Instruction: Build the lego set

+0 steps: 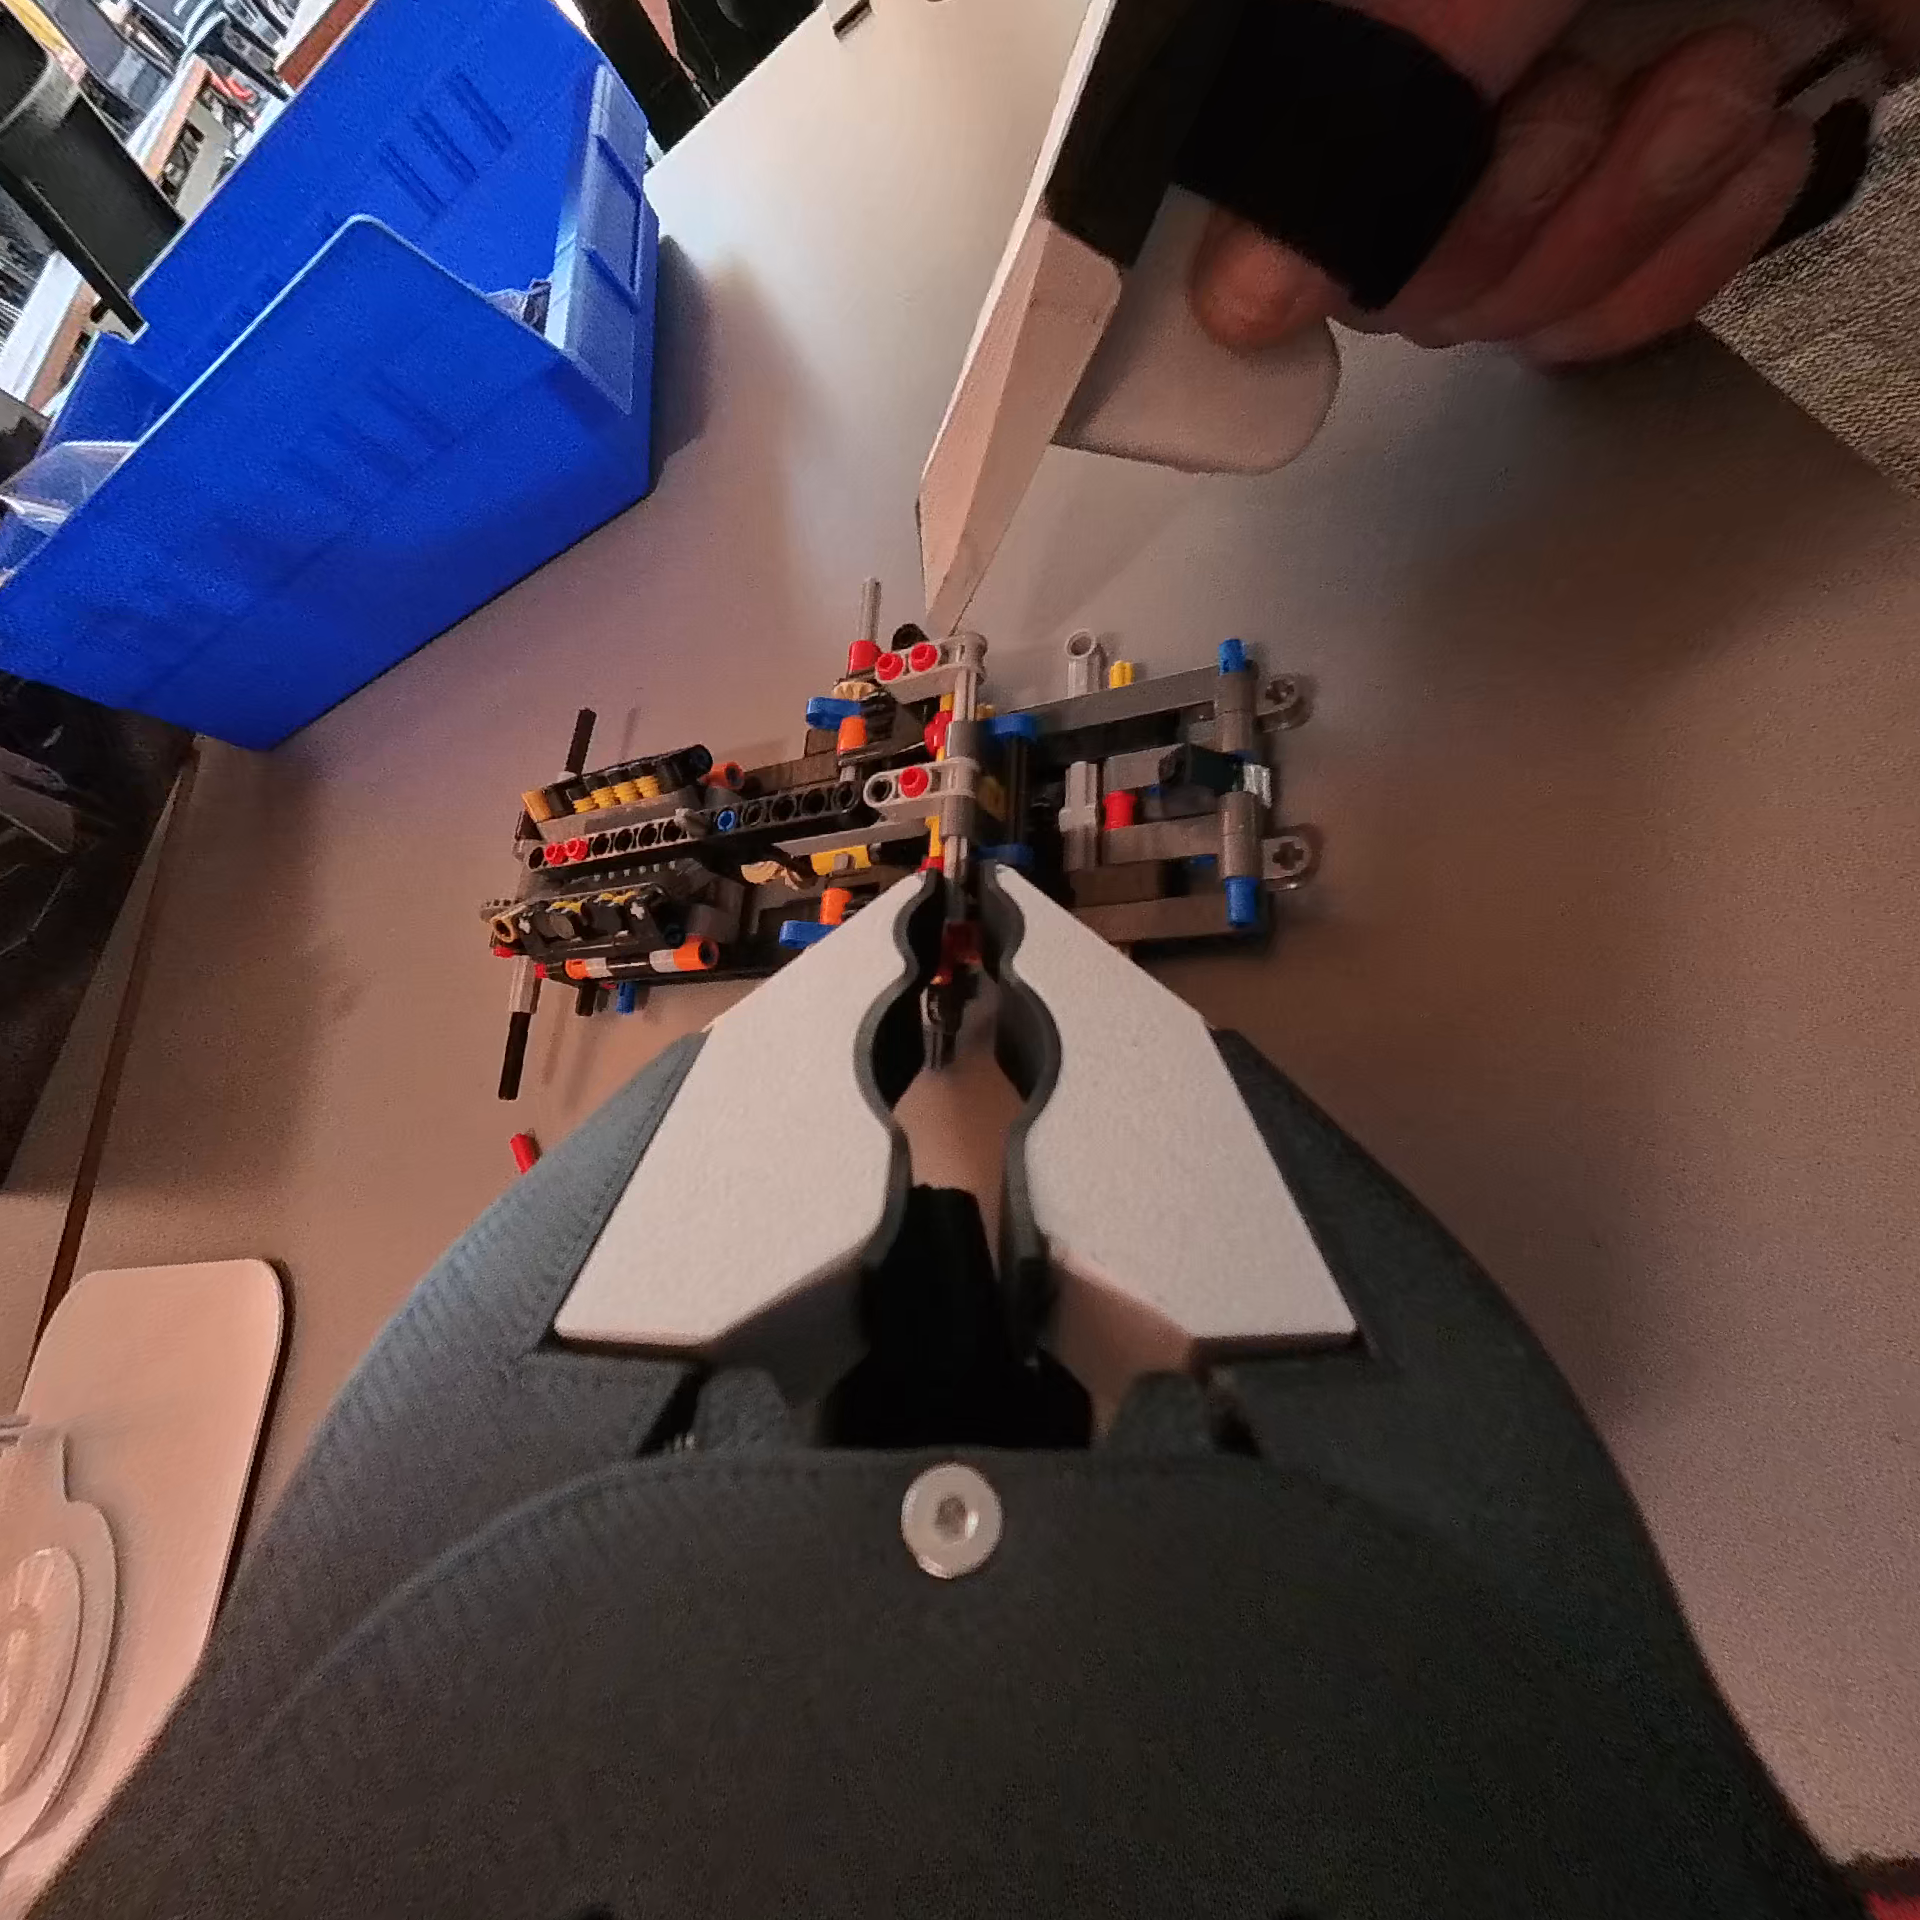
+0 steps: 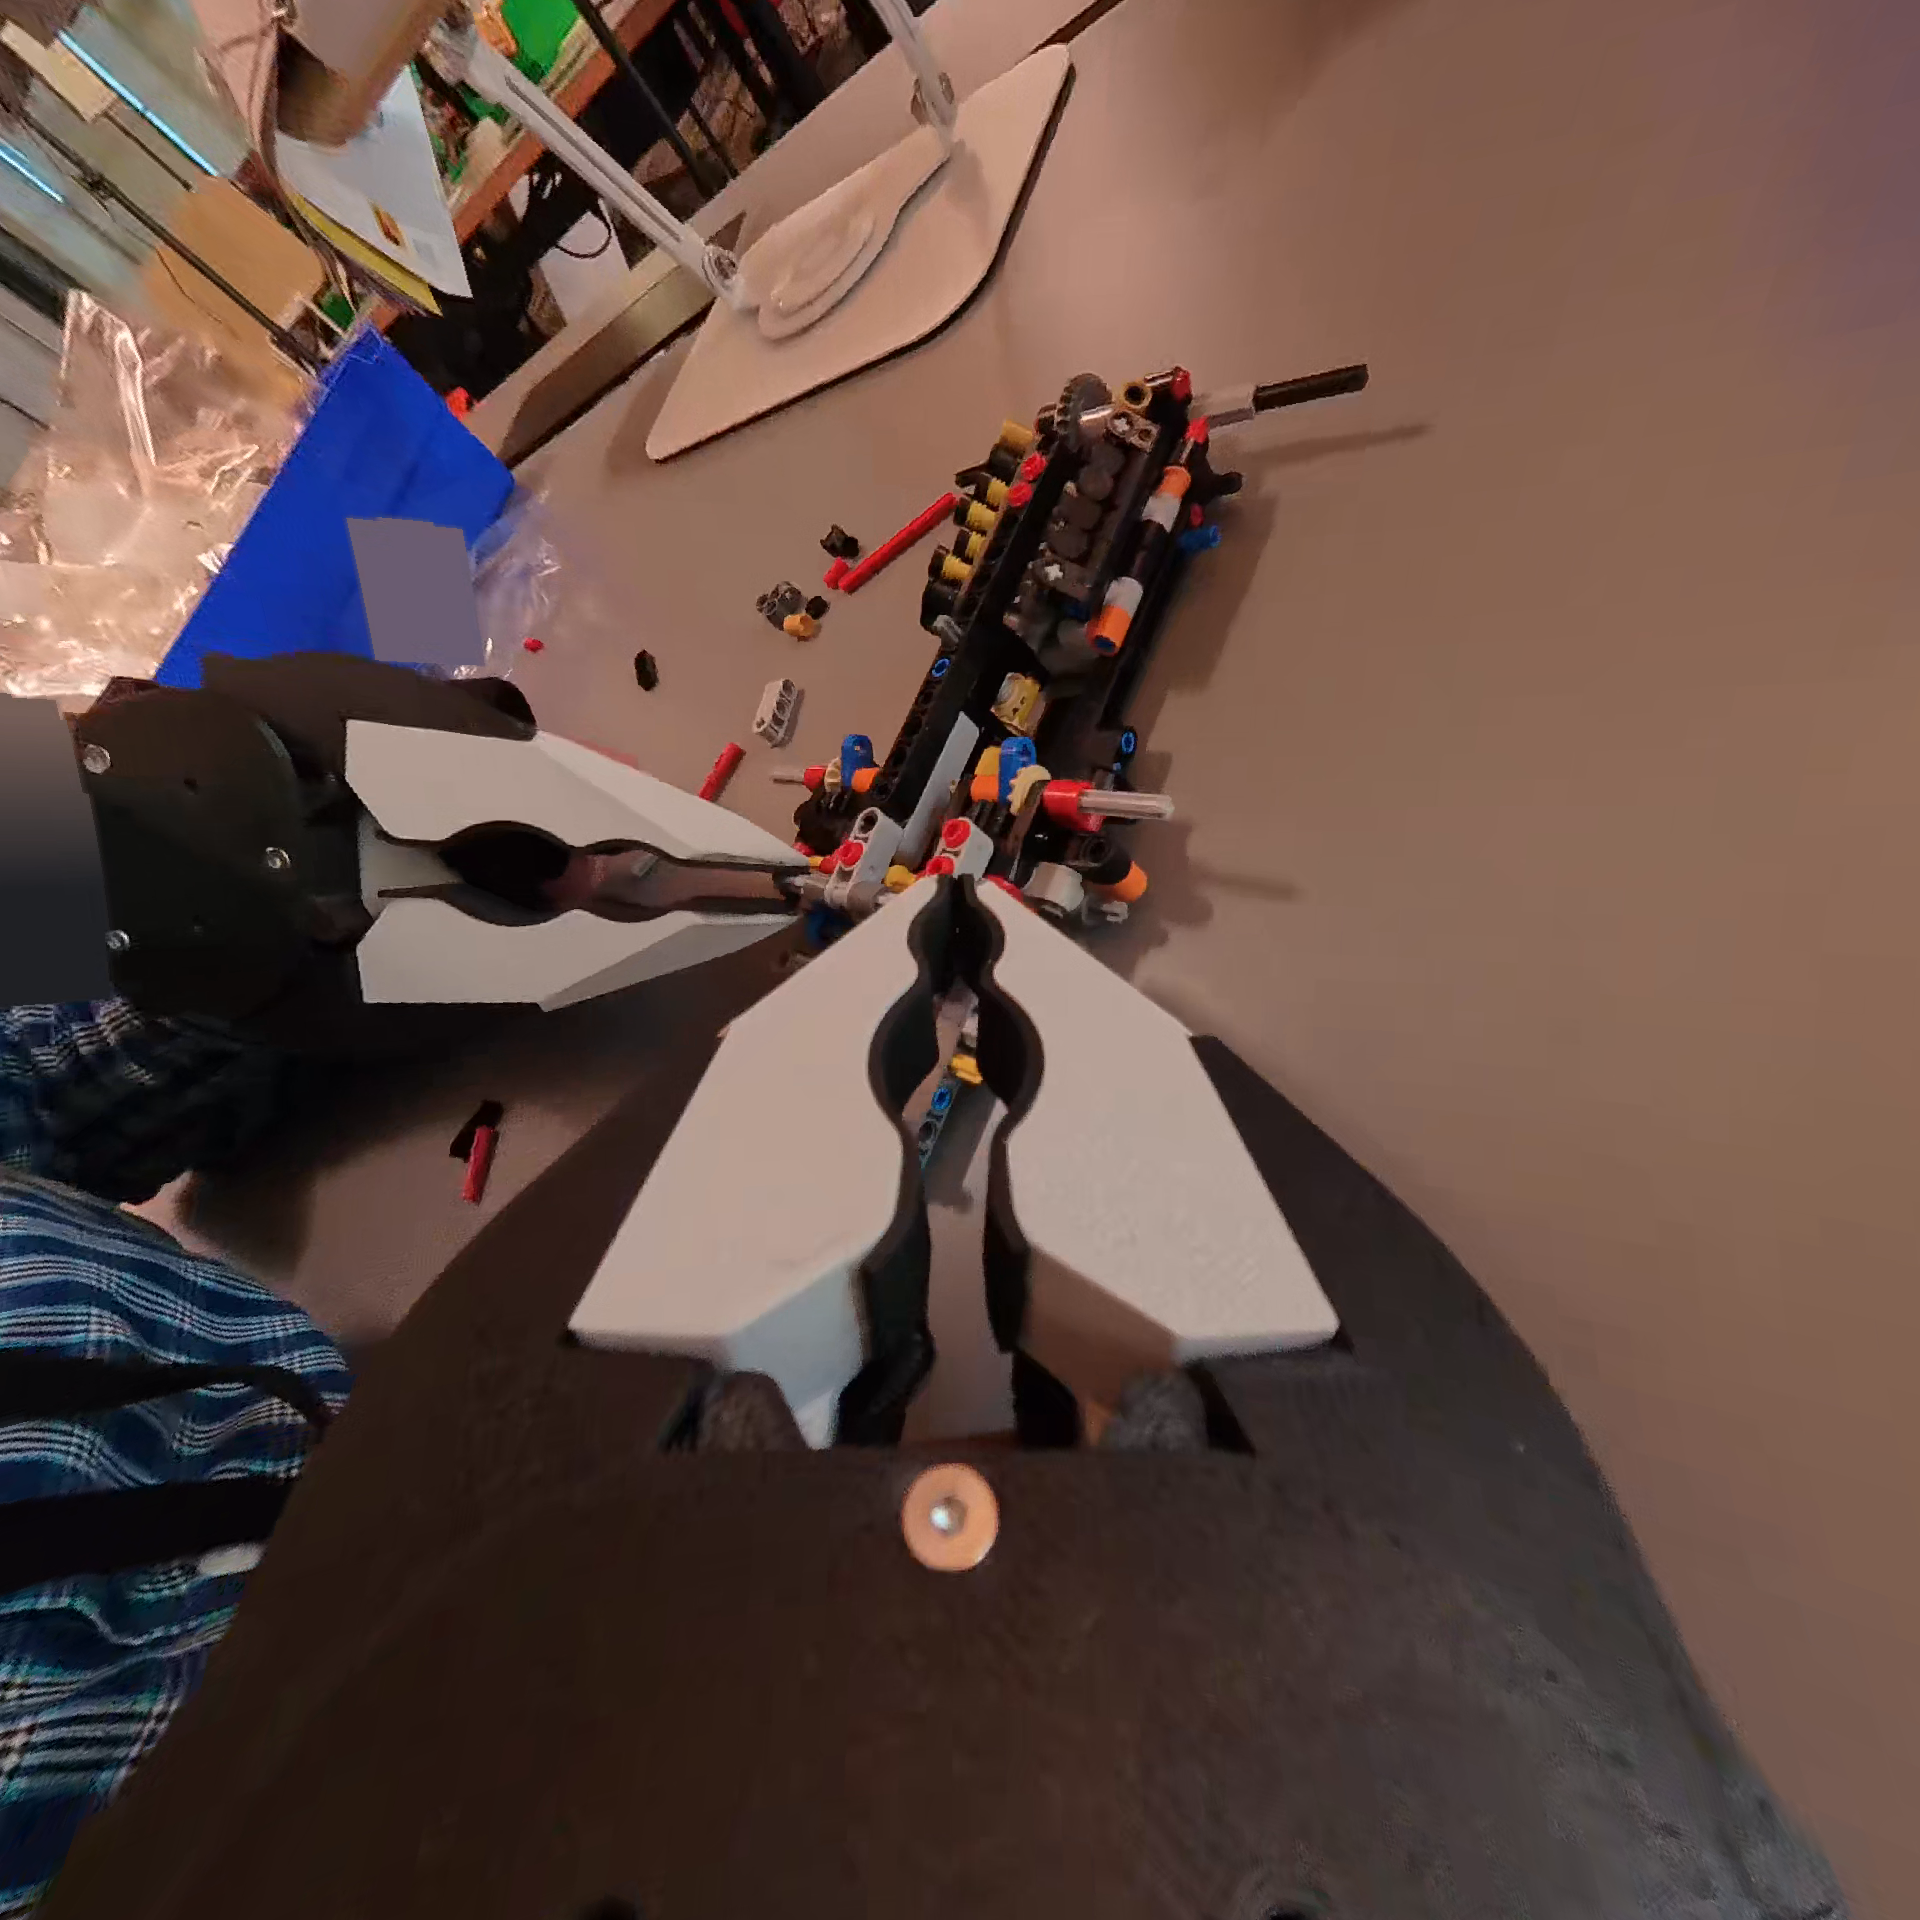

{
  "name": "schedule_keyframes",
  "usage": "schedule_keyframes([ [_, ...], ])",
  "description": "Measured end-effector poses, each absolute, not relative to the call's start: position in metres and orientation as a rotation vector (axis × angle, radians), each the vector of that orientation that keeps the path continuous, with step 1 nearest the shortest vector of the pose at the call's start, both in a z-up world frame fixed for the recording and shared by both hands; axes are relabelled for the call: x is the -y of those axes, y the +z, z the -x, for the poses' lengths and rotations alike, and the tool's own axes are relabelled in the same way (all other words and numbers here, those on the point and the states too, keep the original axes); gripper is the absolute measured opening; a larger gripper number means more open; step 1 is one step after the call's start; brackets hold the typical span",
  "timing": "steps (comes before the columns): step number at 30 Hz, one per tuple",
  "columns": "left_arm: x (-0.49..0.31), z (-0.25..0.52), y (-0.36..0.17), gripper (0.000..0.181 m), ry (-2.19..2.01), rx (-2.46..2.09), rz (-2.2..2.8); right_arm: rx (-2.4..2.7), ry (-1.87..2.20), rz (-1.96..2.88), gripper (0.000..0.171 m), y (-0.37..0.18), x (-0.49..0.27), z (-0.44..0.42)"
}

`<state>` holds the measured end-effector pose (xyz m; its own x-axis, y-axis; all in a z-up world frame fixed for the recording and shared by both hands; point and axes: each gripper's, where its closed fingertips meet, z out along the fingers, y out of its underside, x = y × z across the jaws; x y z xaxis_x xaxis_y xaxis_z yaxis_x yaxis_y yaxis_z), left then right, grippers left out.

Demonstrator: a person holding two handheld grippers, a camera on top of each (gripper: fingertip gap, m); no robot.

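Observation:
The Lego model [image 1: 727, 831] is a long black and grey Technic chassis with red, blue, yellow and orange pins, lying flat on the tan table. My left gripper [image 1: 961, 888] is shut on a thin part at the near side of the chassis middle. In the right wrist view the chassis [image 2: 1070, 582] runs away from me. My right gripper [image 2: 961, 883] is shut at its near end, with chassis parts showing between the fingers. The left gripper [image 2: 800, 878] comes in from the left and pinches the same end. The right gripper's white finger [image 1: 997, 416] reaches the chassis from above.
A blue bin [image 1: 343, 416] stands at the back left, also in the right wrist view [image 2: 343, 520] beside clear plastic bags [image 2: 125, 468]. Loose pieces lie left of the chassis: a red axle [image 2: 899, 540], a grey connector [image 2: 777, 712], a red pin [image 2: 478, 1153]. A white stand base [image 2: 862, 260] lies behind. The gap from one gripper's tips to the other's is roughly 5 cm.

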<state>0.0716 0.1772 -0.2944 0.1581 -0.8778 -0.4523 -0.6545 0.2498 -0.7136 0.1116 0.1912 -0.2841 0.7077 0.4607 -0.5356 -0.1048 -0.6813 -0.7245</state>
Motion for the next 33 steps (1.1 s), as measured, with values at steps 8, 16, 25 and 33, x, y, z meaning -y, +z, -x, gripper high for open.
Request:
schedule_keyframes([
  [8, -0.177, -0.072, -0.294, 0.004, -0.287, -1.561, 1.48, 0.288, 0.962, 2.145, 0.0, -0.285, -0.189, -0.108],
  [16, -0.177, -0.072, -0.295, 0.004, -0.266, -1.558, 1.478, 0.324, 0.901, 2.129, 0.0, -0.285, -0.189, -0.107],
  [25, -0.174, -0.075, -0.295, 0.004, -0.247, -1.555, 1.469, 0.413, 0.801, 2.115, 0.0, -0.285, -0.186, -0.099],
  [33, -0.173, -0.074, -0.291, 0.005, -0.296, -1.574, 1.461, 0.391, 0.881, 2.048, 0.0, -0.274, -0.184, -0.106],
])
